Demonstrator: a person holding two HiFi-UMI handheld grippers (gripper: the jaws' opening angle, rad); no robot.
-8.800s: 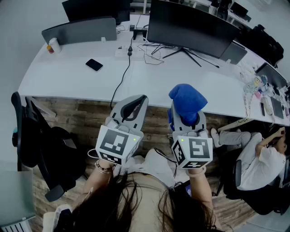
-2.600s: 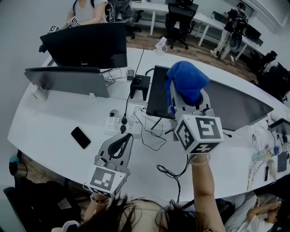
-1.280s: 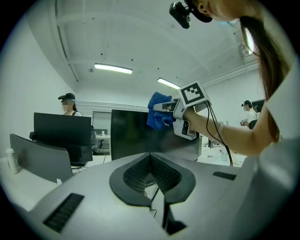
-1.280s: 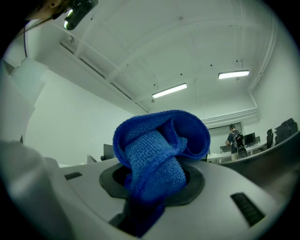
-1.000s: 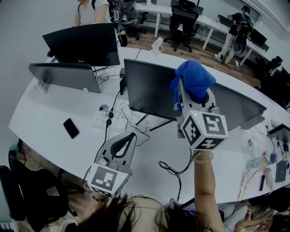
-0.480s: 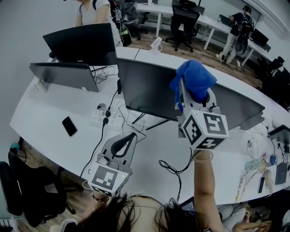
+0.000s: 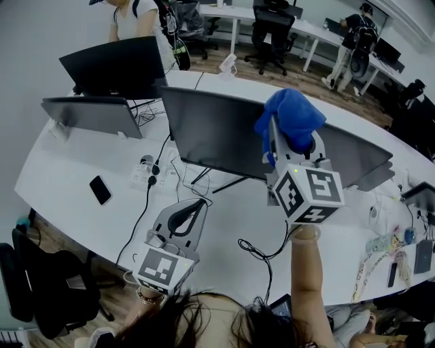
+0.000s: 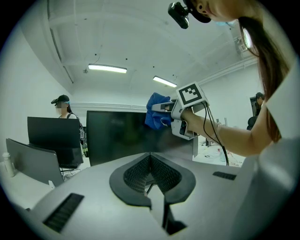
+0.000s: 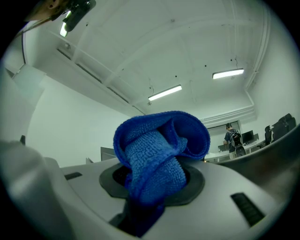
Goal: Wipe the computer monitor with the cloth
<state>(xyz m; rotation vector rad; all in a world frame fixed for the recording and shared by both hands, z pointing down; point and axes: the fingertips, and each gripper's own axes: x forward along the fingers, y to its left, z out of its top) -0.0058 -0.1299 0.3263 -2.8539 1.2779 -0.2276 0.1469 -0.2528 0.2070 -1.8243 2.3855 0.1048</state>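
A wide dark computer monitor (image 7: 211, 132) stands on the white desk (image 7: 81, 217); it also shows in the left gripper view (image 8: 117, 133). My right gripper (image 7: 291, 144) is raised in front of the monitor's upper right part and is shut on a bunched blue cloth (image 7: 291, 121). Whether the cloth touches the screen I cannot tell. In the right gripper view the cloth (image 9: 159, 150) bulges out of the shut right gripper (image 9: 154, 185). My left gripper (image 7: 198, 204) hangs low over the desk, shut and empty, and its own view shows the left gripper (image 8: 151, 180) and the blue cloth (image 8: 157, 112).
Two more monitors (image 7: 112, 68) (image 7: 88, 115) stand at the back left. A phone (image 7: 100, 189), a power strip (image 7: 144, 173) and loose cables (image 7: 258, 251) lie on the desk. People (image 7: 136, 17) stand behind it; a black chair (image 7: 27, 285) is at lower left.
The right gripper rose with the cloth from the desk's near edge to the monitor and has held there for the last second. The view has shifted a little; the left gripper stays low.
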